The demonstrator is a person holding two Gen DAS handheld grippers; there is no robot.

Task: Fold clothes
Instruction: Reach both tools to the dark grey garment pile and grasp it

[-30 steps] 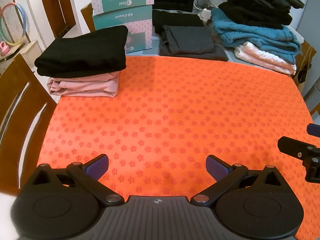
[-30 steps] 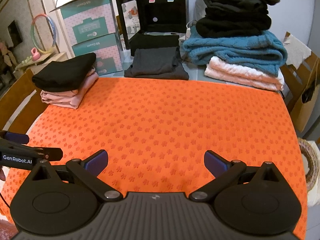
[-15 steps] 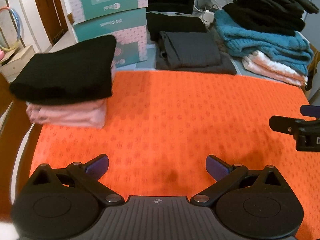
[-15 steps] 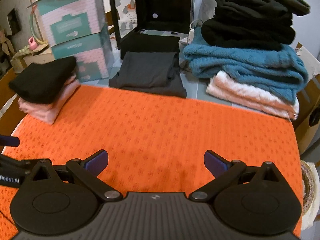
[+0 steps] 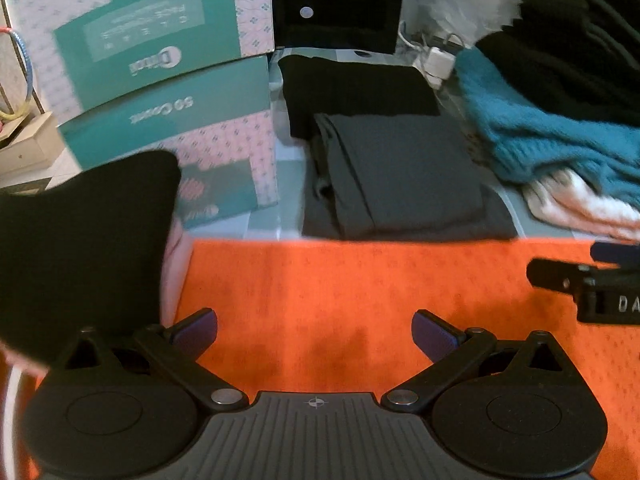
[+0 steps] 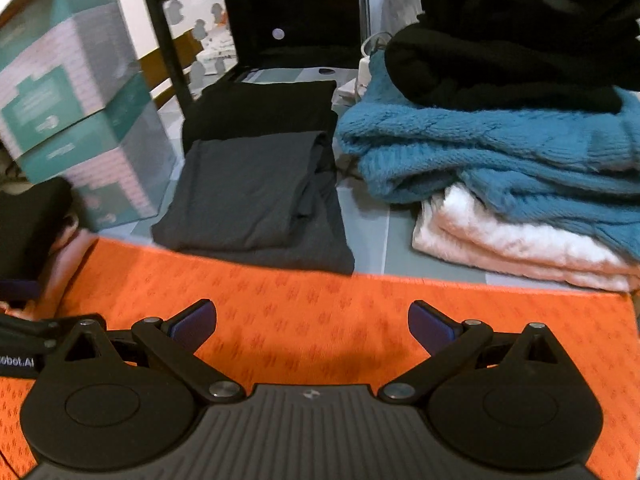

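Observation:
A dark grey folded garment (image 5: 400, 176) lies just past the far edge of the orange floral mat (image 5: 360, 280), on top of a black one (image 5: 352, 88); it also shows in the right wrist view (image 6: 256, 196). My left gripper (image 5: 314, 330) is open and empty above the mat, short of the garment. My right gripper (image 6: 312, 320) is open and empty above the mat (image 6: 320, 320); its side shows at the right of the left wrist view (image 5: 588, 288).
A folded black top on a pink one (image 5: 80, 248) sits at the left. Teal and pink boxes (image 5: 160, 80) stand behind. A pile of black, teal and white knitwear (image 6: 520, 160) rises at the right. A black open box (image 6: 300, 20) stands at the back.
Both grippers have moved forward across the mat toward its far edge and the dark grey garment. Both stay open and empty.

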